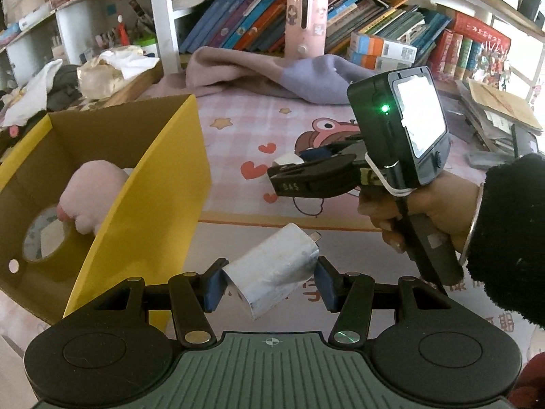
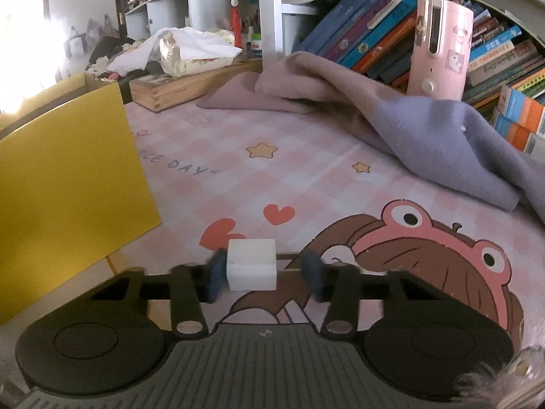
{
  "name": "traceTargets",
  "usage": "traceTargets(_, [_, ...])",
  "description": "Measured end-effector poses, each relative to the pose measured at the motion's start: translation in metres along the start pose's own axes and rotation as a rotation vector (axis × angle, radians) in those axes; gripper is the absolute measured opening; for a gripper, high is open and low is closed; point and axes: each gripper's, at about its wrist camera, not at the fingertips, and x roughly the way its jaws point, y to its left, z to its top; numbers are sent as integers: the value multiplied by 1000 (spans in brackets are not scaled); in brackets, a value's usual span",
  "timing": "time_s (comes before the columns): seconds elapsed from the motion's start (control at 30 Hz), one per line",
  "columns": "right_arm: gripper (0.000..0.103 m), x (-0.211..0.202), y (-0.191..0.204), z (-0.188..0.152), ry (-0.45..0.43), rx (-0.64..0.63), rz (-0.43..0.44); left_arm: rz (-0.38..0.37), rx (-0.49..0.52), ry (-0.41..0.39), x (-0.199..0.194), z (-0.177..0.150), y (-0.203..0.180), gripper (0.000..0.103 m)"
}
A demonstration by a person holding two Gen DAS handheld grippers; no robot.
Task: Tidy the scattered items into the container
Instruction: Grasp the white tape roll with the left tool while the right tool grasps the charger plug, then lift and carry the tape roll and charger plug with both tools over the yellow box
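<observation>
The left gripper (image 1: pixel 269 284) pinches a silver-white rectangular block with a small metal tab at its far end (image 1: pixel 276 269); both blue finger pads press on its sides and it tilts up and away from the camera, lifted clear of the surface. Just to its left stands the yellow cardboard box with a brown inside (image 1: pixel 160 177), open at the top. Inside it lie a pink plush toy (image 1: pixel 92 191) and a roll of brownish adhesive tape (image 1: pixel 44 235), the plush touching the roll's upper edge.

The right gripper (image 2: pixel 260 274) has a small white foam cube (image 2: pixel 251 264) between its fingers. The left pad touches the cube, while a gap shows between the cube and the right pad, so the fingers stand spread around it rather than clamped. The cube rests low over the pink checked cloth printed with hearts, stars and a cartoon frog-hat figure (image 2: pixel 306 177) that covers the worktop. In the left wrist view a hand (image 1: pixel 419 211) in a black fuzzy sleeve holds this gripper's handle, to the right of the box.

A crumpled mauve and lavender blanket (image 2: pixel 391 119) lies at the far side of the cloth, before a row of leaning books (image 1: pixel 259 13) and a pink upright device (image 2: pixel 441 47).
</observation>
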Motion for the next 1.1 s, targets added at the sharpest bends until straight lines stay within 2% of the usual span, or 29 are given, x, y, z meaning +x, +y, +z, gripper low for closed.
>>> traceTargets(0.13, [40,-6,-2,-1,2,16,-9,-15,6,-10,-3,3,-1,53])
traceTargets(0.33, [40,-38,-11,-10,12,40,-42,-50,27,-18,-5,10,-8,53])
traceTargets(0.67, [40,-117,-29,-29,21,129,-92,-131,95,-55,-22,19,-23,53])
traceTargets(0.9, [40,-174,-20,-39,37,184,-114,-204,115,-96,-42,19,-21,53])
traceTargets(1.1, [40,-215,9,-44,51,213,-118,-284,79,-111,-58,15,-8,53])
